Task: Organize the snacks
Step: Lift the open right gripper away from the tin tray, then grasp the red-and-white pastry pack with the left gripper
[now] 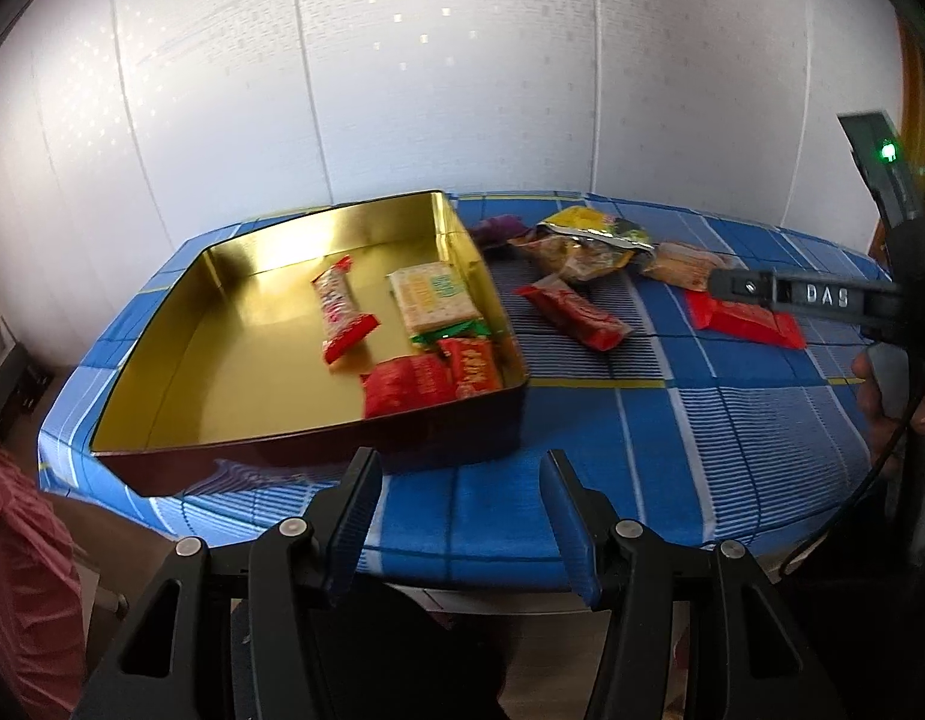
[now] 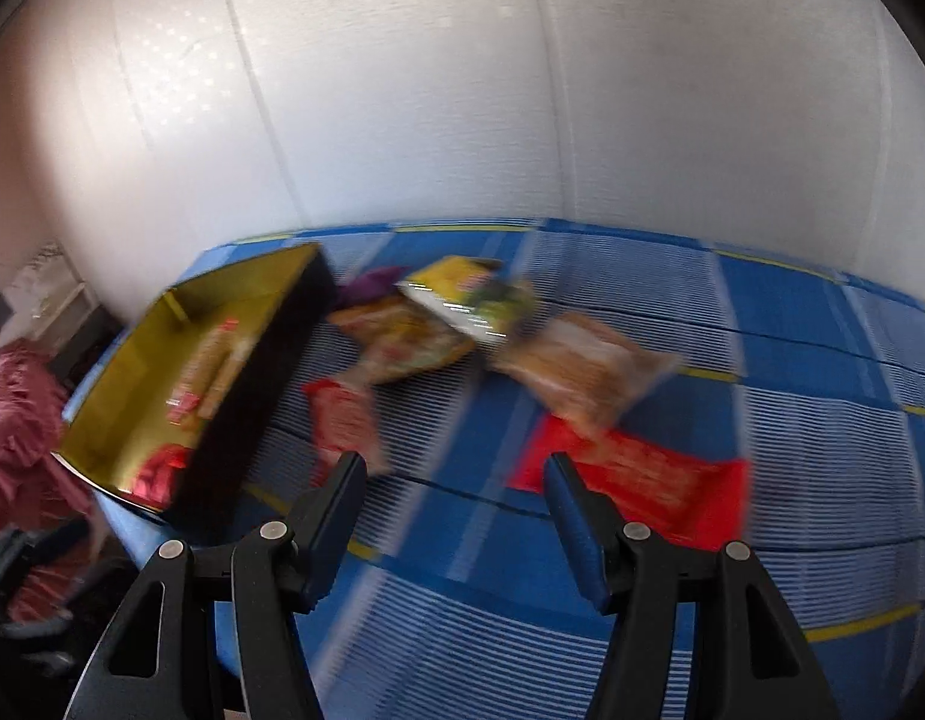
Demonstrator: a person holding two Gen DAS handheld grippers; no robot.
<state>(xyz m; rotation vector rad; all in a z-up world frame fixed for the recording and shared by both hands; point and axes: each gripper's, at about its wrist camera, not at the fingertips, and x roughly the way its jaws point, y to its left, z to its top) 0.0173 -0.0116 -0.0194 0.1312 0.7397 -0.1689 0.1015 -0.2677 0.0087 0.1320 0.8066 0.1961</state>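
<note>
The shallow rectangular tin with the gold inside (image 1: 180,324) sat on the left of the blue checked tablecloth (image 1: 732,420), with a long red-and-white bar (image 1: 342,315), a pale cracker pack (image 1: 435,294) and crinkly red packets (image 1: 429,378) inside it already. The left gripper (image 1: 459,516) hung low at the table's near edge, pitched down toward the tin's near wall, jaws parted and nothing between them. The risk there, I'd say: a nudge forward and those fingers would shunt the tin across the cloth.

Moving right, loose snacks lay on the cloth: a red bar wrapper (image 2: 345,426) just beside the tin, a purple packet (image 2: 372,285), a yellow-and-green foil bag (image 2: 474,294), a clear bag of brown biscuits (image 2: 582,384) and a flat red packet (image 2: 642,480). The right gripper (image 2: 453,516) was angled down over the gap between the red bar and the flat red packet, jaws half apart and empty. That view was badly smeared. A grab at that pace could skid a slippery wrapper away or pinch the cloth along with it.
</note>
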